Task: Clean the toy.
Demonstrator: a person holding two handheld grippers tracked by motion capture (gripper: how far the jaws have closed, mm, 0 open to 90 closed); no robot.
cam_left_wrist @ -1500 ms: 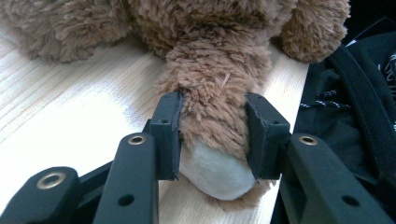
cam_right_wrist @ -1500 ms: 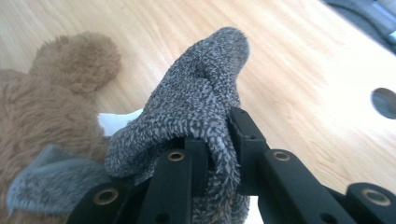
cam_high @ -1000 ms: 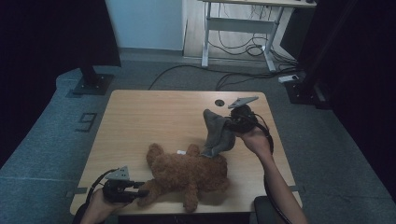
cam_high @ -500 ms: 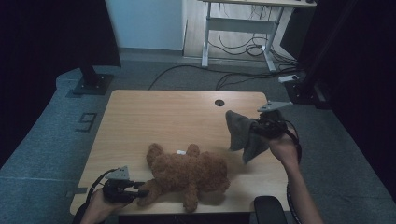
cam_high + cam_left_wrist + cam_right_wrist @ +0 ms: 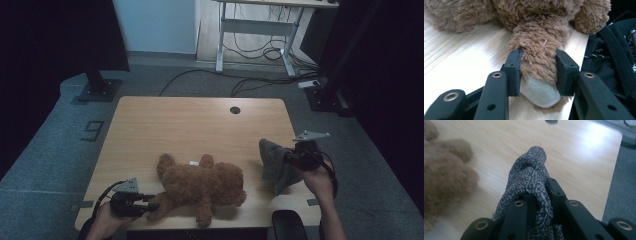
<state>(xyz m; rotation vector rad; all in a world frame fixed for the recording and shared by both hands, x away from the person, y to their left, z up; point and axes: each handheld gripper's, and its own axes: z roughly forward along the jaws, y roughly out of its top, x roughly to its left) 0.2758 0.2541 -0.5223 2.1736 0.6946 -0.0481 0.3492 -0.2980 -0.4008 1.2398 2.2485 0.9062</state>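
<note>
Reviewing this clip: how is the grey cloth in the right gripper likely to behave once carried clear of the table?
Probably floppy: the grey cloth bunches and droops below the right gripper. Likely light, since a pinch on one fold holds it. Its nubby weave looks grippy, so slipping seems unlikely.

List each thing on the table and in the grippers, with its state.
teddy bear: lying on the table, one leg clamped.
grey cloth: bunched, hanging from the right gripper.
left gripper: shut on the bear's leg.
right gripper: shut on the cloth.
table: bearing the bear.
</note>
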